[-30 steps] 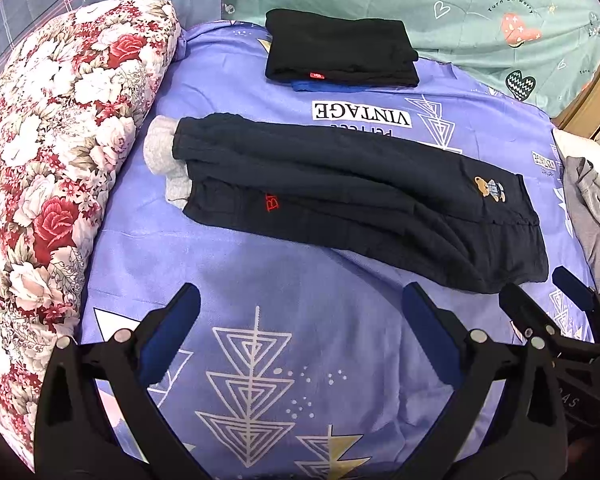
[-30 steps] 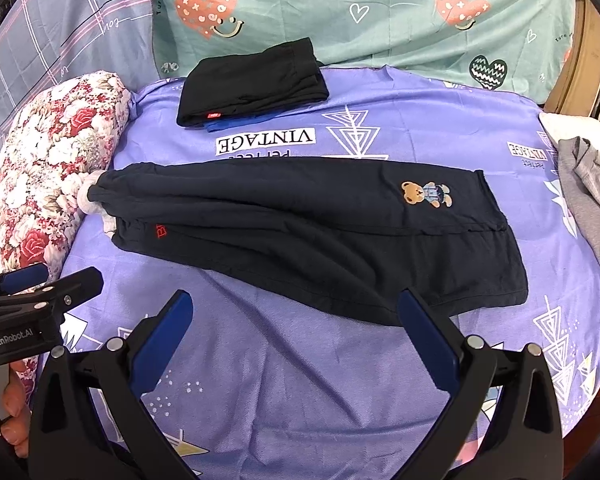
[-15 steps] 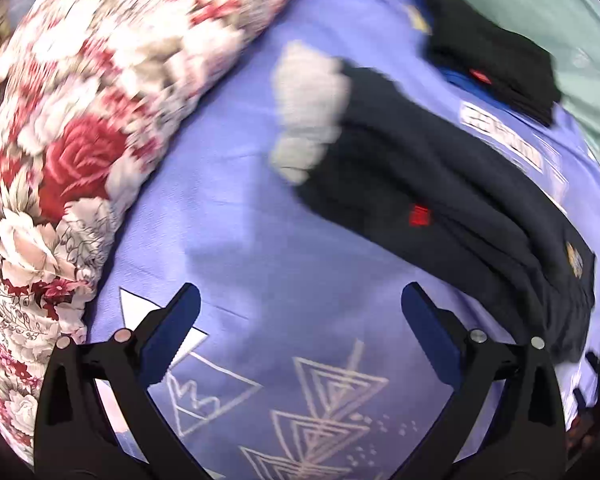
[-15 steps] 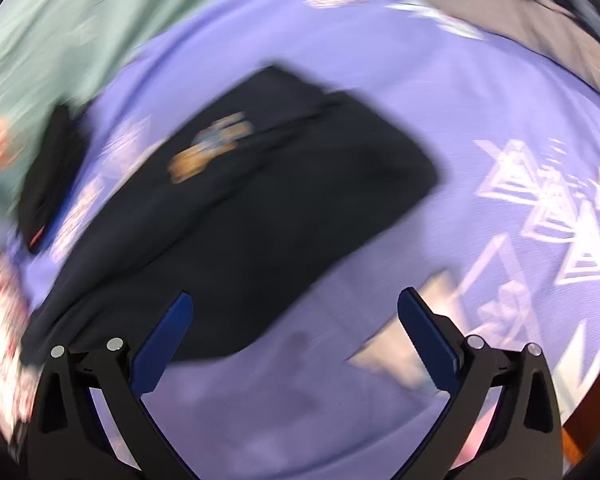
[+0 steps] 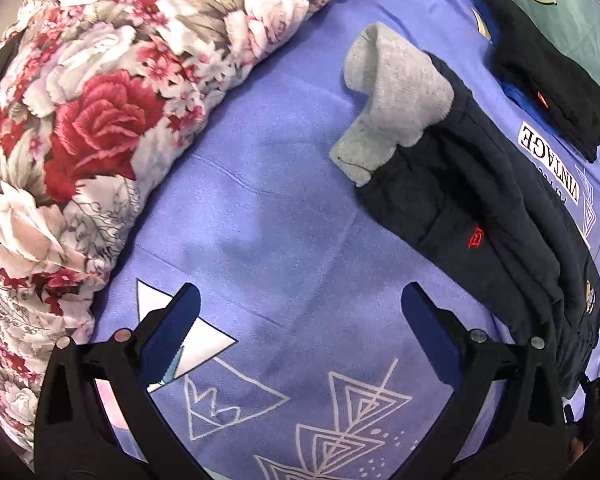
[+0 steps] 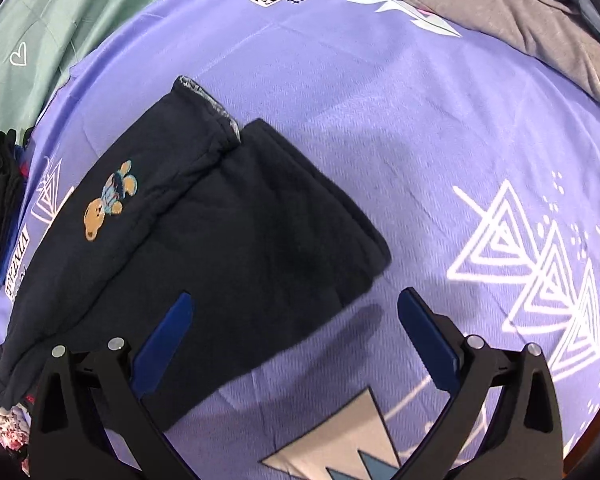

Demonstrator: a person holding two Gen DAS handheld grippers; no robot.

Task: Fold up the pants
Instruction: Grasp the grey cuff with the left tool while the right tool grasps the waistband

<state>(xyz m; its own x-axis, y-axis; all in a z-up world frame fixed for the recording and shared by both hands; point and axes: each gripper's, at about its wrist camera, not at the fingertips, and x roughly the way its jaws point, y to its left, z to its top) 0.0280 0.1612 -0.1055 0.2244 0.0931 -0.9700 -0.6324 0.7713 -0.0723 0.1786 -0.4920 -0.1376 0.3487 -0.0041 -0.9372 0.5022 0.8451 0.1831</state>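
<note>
Left wrist view shows your left tool (image 5: pixel 300 332) with its two blue fingers wide apart and holding nothing, above the bare purple bedsheet (image 5: pixel 268 208) and near the ankle end of the dark pants (image 5: pixel 480 200), where the grey cuffs (image 5: pixel 392 100) lie just beside the floral quilt (image 5: pixel 100 120). In the right wrist view your right tool (image 6: pixel 296 332) is also spread apart and empty; its left finger is over the lower edge of the waist end, close to the corner of the waistband (image 6: pixel 332 240), and the small bear patch (image 6: pixel 108 200) is further up on the cloth. The pants lie flat along the bed, already doubled leg on leg, so I judge that you are in the approach to the next fold, the one that brings one end over the other. For this you need to lower each tool until one finger slides under all layers of the cloth at its end, then close on them firmly. A folded black garment (image 5: pixel 540 72) lies further back, well apart from the pants.
</note>
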